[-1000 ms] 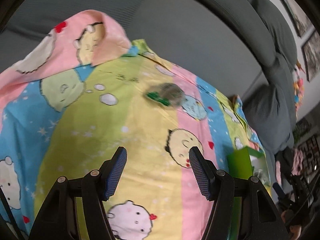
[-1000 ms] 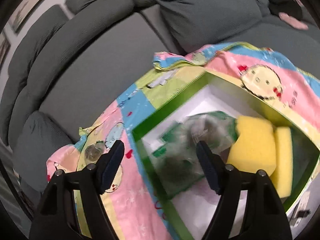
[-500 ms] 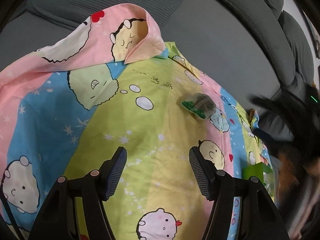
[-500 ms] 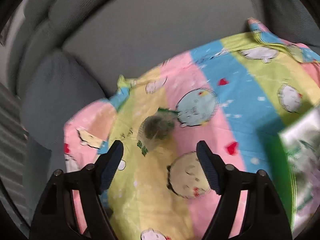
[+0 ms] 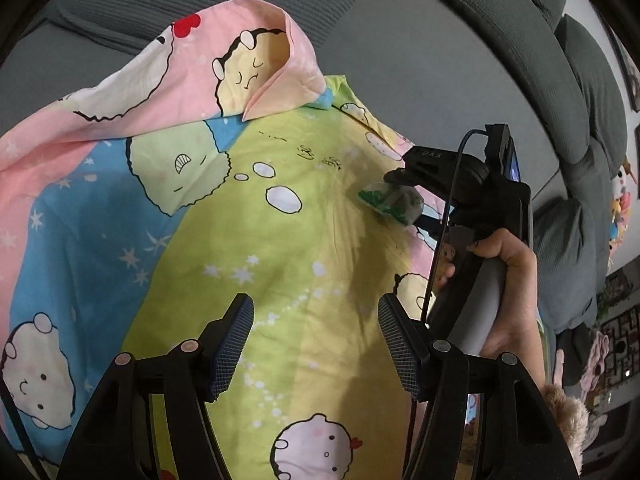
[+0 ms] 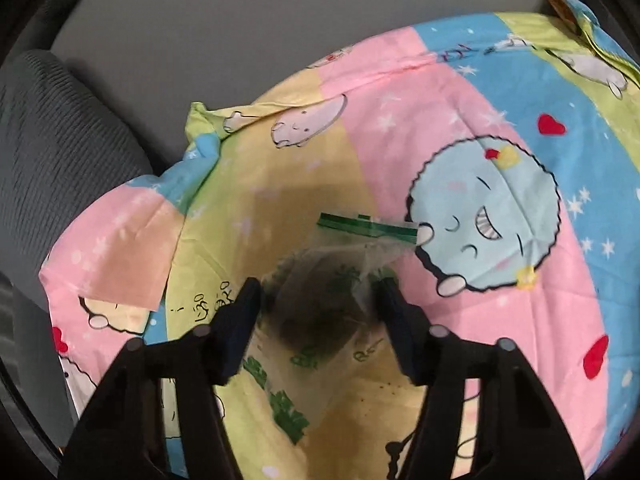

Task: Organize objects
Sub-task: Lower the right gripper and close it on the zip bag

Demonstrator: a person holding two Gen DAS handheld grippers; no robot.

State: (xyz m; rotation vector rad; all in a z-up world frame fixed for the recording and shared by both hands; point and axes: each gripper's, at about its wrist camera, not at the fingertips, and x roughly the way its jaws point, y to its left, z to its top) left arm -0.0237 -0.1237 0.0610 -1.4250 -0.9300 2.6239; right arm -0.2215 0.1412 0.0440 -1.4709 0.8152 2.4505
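A clear plastic packet with green print and a dark scourer inside [image 6: 320, 304] lies on the cartoon-print cloth [image 6: 472, 128]. My right gripper [image 6: 318, 312] is open, its fingers on either side of the packet, low over it. In the left wrist view the same packet [image 5: 394, 200] lies at the right gripper's tips [image 5: 404, 196], with the hand holding that gripper behind it. My left gripper [image 5: 316, 340] is open and empty, above the yellow-green stripe of the cloth, well short of the packet.
The cloth [image 5: 192, 184] covers a grey sofa seat [image 5: 420, 60]; its pink corner is folded up at the back. Grey sofa cushions [image 5: 580, 80] run along the right. A grey cushion [image 6: 52, 152] lies left of the cloth.
My right gripper has swung from the green box over to the packet and come down around it. My left gripper has stayed open and hardly moved.
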